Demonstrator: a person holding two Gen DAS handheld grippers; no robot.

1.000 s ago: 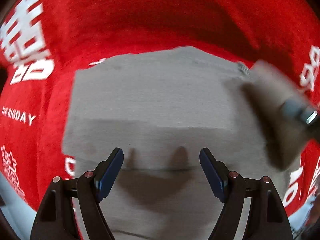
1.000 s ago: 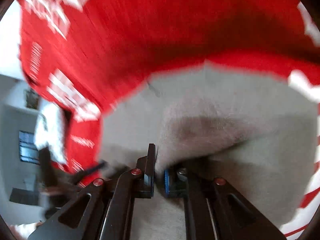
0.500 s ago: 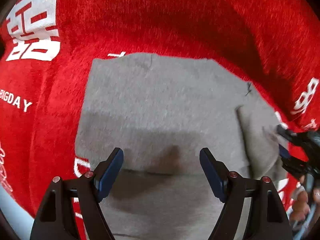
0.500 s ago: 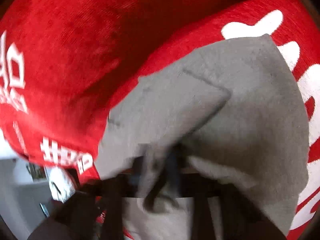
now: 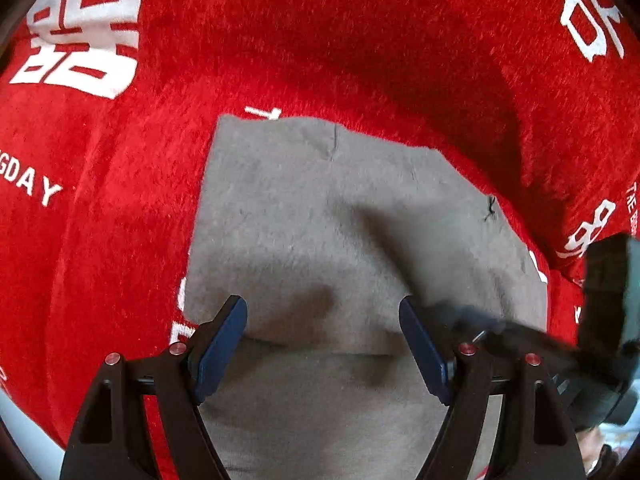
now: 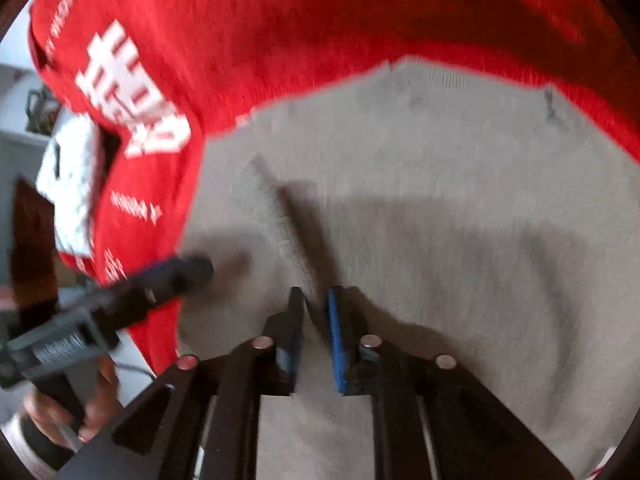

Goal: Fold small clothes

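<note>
Nearest, the left tool hangs wide apart over one grey garment, nothing between its pads. The right tool is opening, a raised ridge of the grey fabric just ahead of its tips. Beyond, the garment lies on one red cloth printed "DAY" among white characters.

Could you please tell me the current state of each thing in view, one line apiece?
Grey garment: lying on the red blanket, partly folded, one fold ridge raised.
Red blanket: spread under the garment.
Left gripper: open, empty, over the garment.
Right gripper: jaws opening, fold edge between them.
</note>
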